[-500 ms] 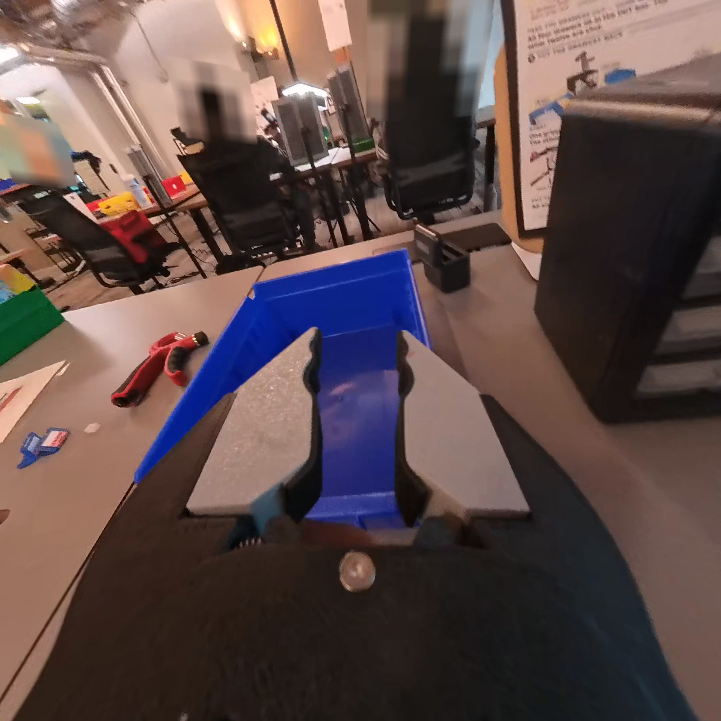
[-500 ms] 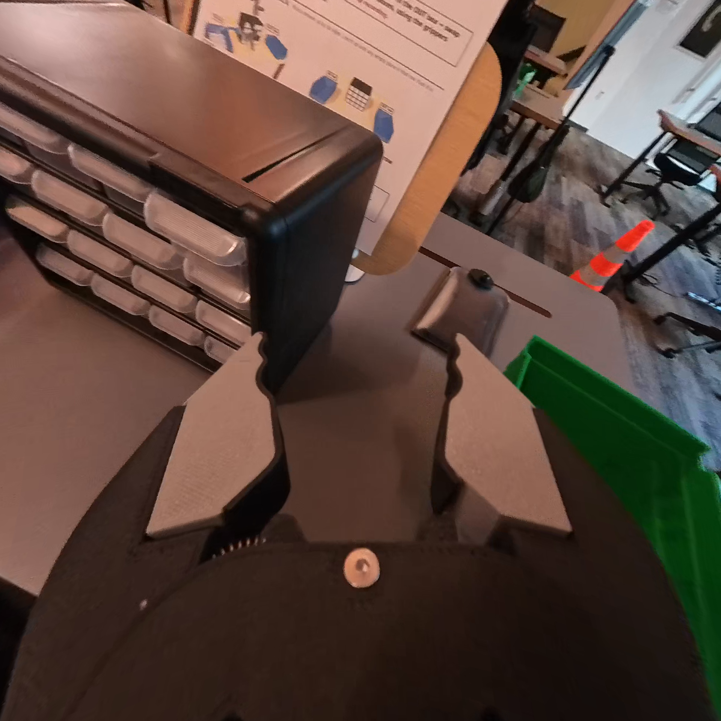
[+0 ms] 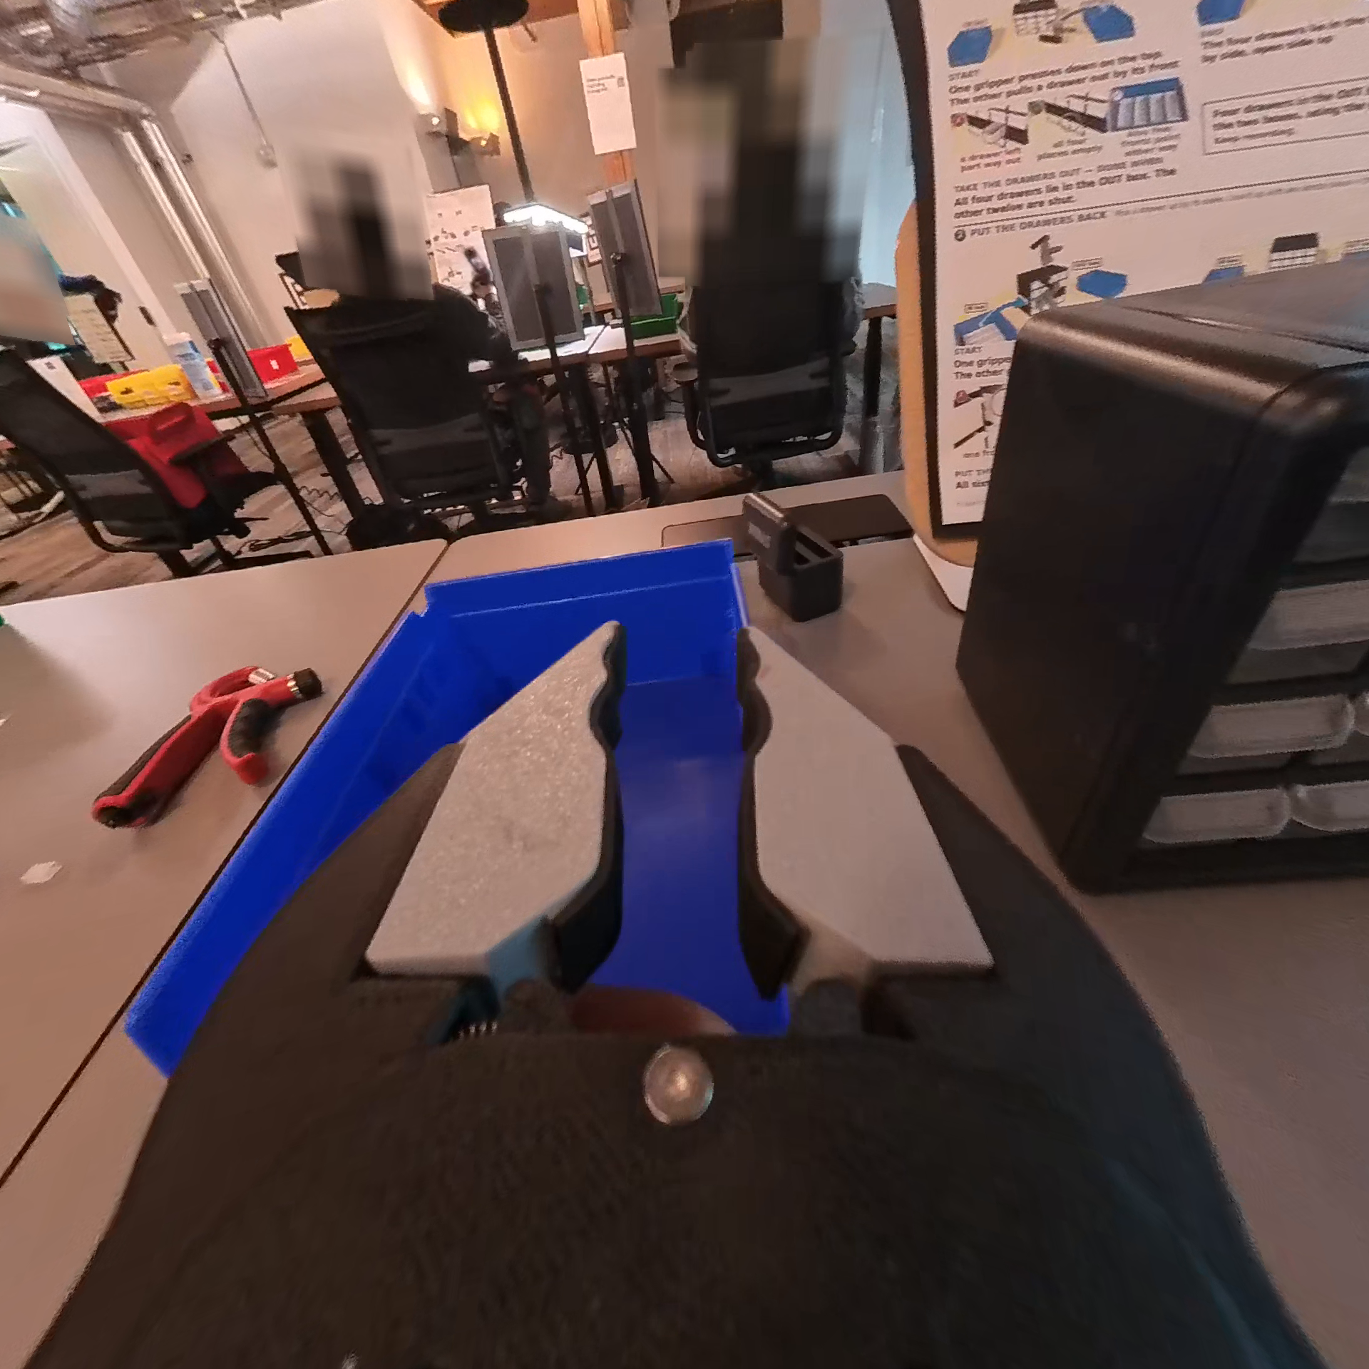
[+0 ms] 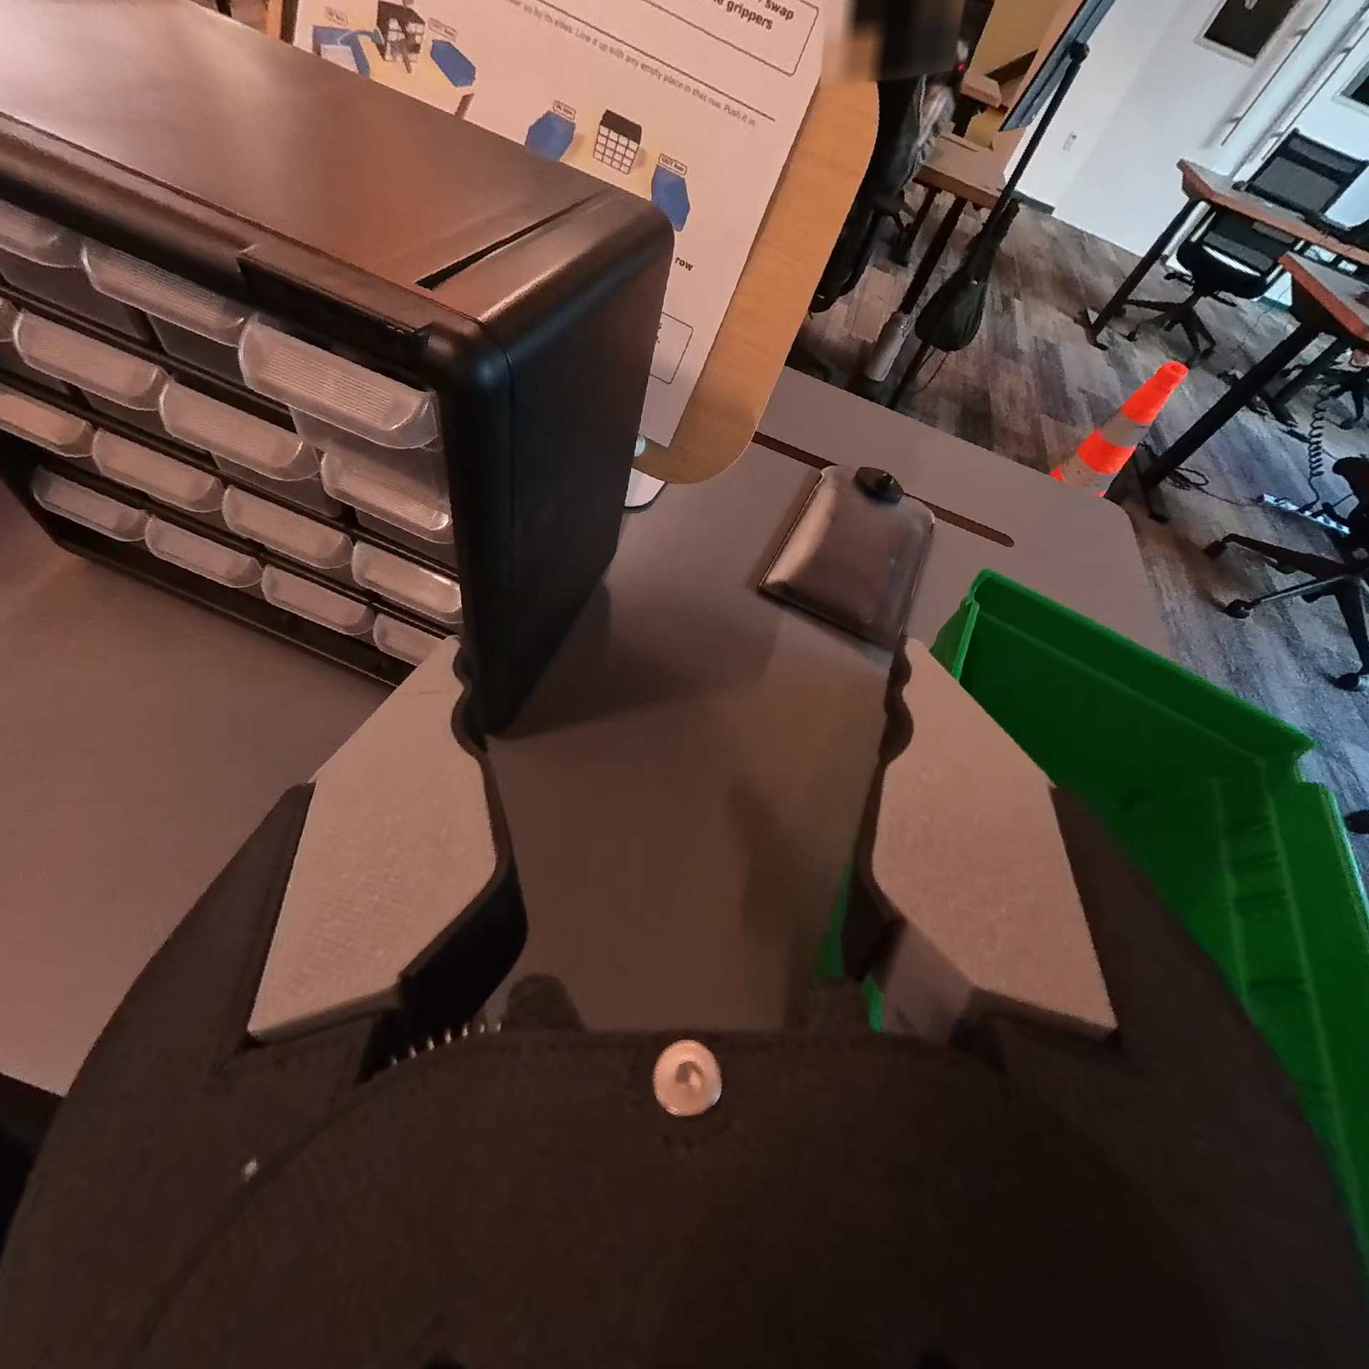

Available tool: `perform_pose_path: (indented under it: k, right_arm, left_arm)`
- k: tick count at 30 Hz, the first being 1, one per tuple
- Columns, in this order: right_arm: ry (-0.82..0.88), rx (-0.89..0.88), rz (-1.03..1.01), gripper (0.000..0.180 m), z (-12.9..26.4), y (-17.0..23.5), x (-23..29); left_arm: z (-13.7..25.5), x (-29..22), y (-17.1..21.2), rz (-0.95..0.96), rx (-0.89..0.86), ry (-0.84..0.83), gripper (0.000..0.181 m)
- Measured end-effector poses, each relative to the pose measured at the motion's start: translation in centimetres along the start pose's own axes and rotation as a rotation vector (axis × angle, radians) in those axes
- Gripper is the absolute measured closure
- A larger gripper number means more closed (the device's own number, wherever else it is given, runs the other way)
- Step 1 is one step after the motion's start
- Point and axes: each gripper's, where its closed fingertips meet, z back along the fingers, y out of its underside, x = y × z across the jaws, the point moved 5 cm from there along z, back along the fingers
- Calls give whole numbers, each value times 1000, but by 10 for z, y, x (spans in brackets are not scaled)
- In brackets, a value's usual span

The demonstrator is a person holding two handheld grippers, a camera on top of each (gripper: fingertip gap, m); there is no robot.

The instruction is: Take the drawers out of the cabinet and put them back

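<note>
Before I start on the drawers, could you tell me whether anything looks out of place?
Only a red-handled tool lying loose on the table left of the blue bin. The cabinet stands upright, its visible drawers pushed in.

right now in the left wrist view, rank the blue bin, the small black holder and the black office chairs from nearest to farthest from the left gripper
1. blue bin: directly under and ahead of the left gripper.
2. small black holder: just past the bin's far right corner, on the table.
3. black office chairs: beyond the table edge, on the floor.
</note>
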Motion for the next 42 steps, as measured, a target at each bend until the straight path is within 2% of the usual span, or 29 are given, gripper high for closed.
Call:
perform_pose_path:
  k: [5,7,11,14,19,25,31,35,39,42]
  right_arm:
    - [-56,-19,23,80,2,0,13]
    - [-79,-50,48,95,2,-5,23]
    - [-123,-125,120,123,-1,-16,48]
    - [-130,-131,188,128,-8,-18,66]
    - [-118,-117,263,152,-21,-15,87]
    - [-198,-12,290,150,-41,4,102]
    - [-204,116,334,149,-67,30,108]
    - [-206,130,385,150,-79,40,114]
    - [-205,151,338,149,-88,46,114]
    - [-280,199,208,147,-89,52,119]
  left_arm:
    - [0,-23,-5,-7,-22,100,148]
    - [1,-38,-5,-11,-28,169,139]
    - [1,-60,1,-63,-10,231,134]
    - [-2,-70,8,-116,9,250,133]
    - [-4,-85,20,-163,63,314,134]
    - [-7,-99,35,-220,120,362,134]
    - [-12,-117,54,-242,182,430,133]
    - [-17,-132,67,-230,206,478,133]
    - [-24,-140,79,-213,199,484,134]
    - [-30,-144,82,-147,141,480,136]
